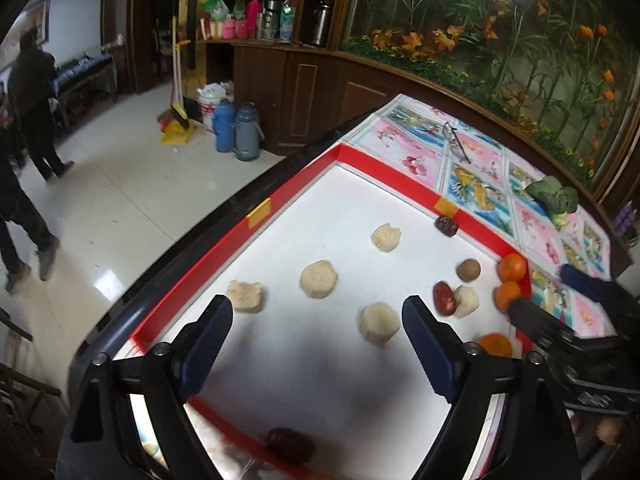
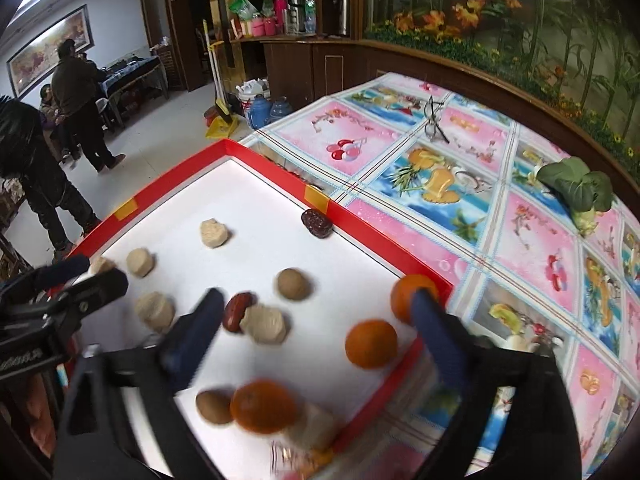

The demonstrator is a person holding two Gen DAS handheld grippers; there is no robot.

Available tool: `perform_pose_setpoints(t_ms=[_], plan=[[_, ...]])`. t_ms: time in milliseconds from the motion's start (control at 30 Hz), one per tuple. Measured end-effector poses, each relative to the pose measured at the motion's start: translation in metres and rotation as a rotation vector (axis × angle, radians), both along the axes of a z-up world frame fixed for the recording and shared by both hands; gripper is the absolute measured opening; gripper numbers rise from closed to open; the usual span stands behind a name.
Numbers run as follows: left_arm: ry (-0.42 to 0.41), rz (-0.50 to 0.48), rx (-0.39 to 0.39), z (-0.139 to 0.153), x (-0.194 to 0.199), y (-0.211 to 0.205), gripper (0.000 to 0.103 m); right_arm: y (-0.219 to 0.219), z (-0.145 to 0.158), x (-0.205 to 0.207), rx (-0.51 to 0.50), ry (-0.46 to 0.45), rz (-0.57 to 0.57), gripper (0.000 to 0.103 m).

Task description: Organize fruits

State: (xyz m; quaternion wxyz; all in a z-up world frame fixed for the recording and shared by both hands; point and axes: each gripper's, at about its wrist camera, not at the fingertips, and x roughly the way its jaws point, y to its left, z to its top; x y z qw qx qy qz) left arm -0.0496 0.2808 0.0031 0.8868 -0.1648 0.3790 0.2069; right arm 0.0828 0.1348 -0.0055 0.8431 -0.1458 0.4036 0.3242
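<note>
A white tray with a red rim holds scattered items: several beige lumps, red dates, brown round fruits and three oranges. My left gripper is open and empty, low over the tray's near part, a beige lump just inside its right finger. My right gripper is open and empty above the tray's right side, with oranges between and near its fingers. It also shows in the left wrist view.
The tray sits on a table with a pink and blue fruit-print cloth. A leafy green vegetable and glasses lie on the cloth. People stand on the tiled floor at left. A wooden cabinet stands behind.
</note>
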Motion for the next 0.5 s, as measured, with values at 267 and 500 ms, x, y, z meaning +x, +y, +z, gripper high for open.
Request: perform_pose_setpoints(t_ms=[267,500], plan=[[-0.004,0.028,0.109,0.006,-0.023,-0.020,0.090,-0.045,0.027,-0.049,-0.032,-0.114,0.057,0.103],[0.012,0.025,0.117,0.005,-0.034,-0.039,0.090,-0.098,0.037,-0.095,-0.034,-0.163,0.086,0.103]])
